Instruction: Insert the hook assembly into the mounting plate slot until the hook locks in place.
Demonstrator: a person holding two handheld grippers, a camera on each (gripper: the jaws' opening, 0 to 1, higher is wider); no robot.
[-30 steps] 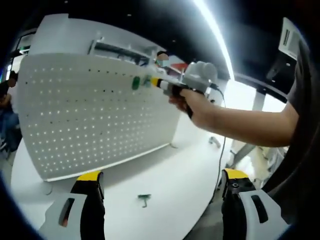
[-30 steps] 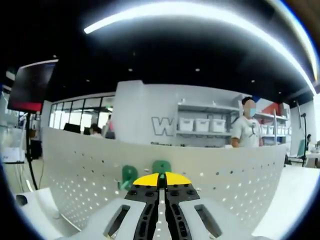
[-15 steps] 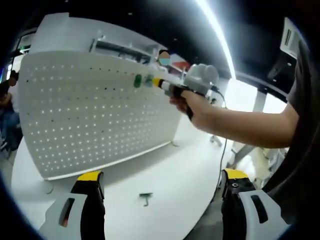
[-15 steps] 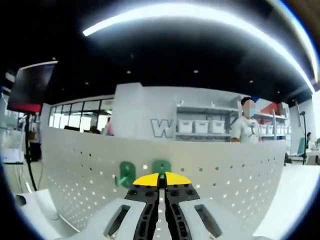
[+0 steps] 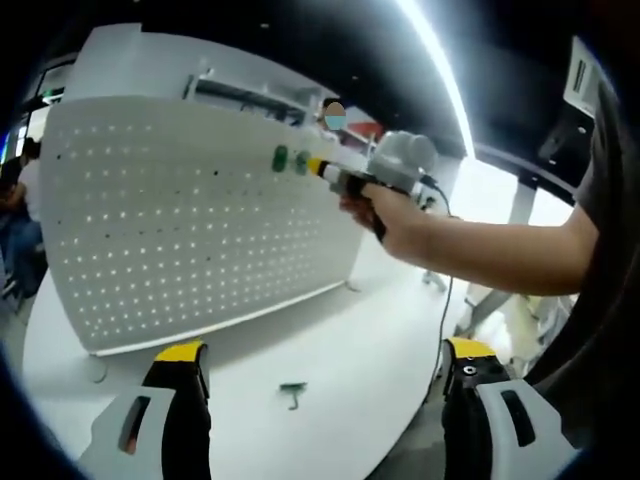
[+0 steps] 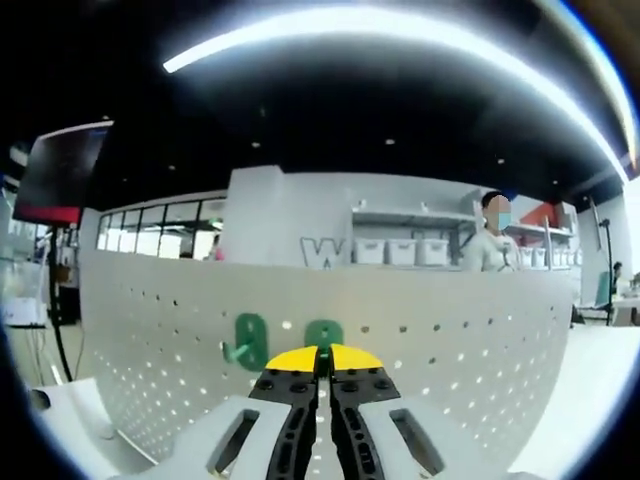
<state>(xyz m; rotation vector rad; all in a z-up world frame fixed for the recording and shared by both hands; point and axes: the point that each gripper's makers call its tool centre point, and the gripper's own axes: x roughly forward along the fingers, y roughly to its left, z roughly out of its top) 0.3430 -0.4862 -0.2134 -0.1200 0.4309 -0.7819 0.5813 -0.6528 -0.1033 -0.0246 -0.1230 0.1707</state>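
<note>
Hook assembly (image 6: 323, 334), green, sits right at the tips of my right gripper (image 6: 322, 362), against the upper part of the pegboard (image 6: 440, 350). Right fingers (image 6: 295, 362) are pressed together w/ only a thin seam between the yellow tips; they seem to pinch the hook's stem, but the contact itself is hidden behind the tips. A 2nd green hook (image 6: 248, 335) hangs on the board just to the left of it, its arm sticking out to the left.

In the left gripper view the right gripper (image 5: 330, 172) comes in from the right, held in my hand (image 5: 385, 215), its yellow-black nose touching the pegboard (image 5: 180, 230) near the top edge. Both green hooks show there as 2 small dots side by side, hook assembly (image 5: 300, 162) next to the nose, 2nd green hook (image 5: 281, 157) just beyond.

My left gripper (image 5: 325, 372) hangs low over the desk (image 5: 330, 340), fingers (image 5: 180, 360) spread wide apart, nothing between them. A 3rd small green hook (image 5: 292, 392) lies flat on the desk between them, well apart from the board, which stands upright on the desk.

Behind the board: shelves w/ white bins (image 6: 405, 250) and a person (image 6: 490, 250) standing.
</note>
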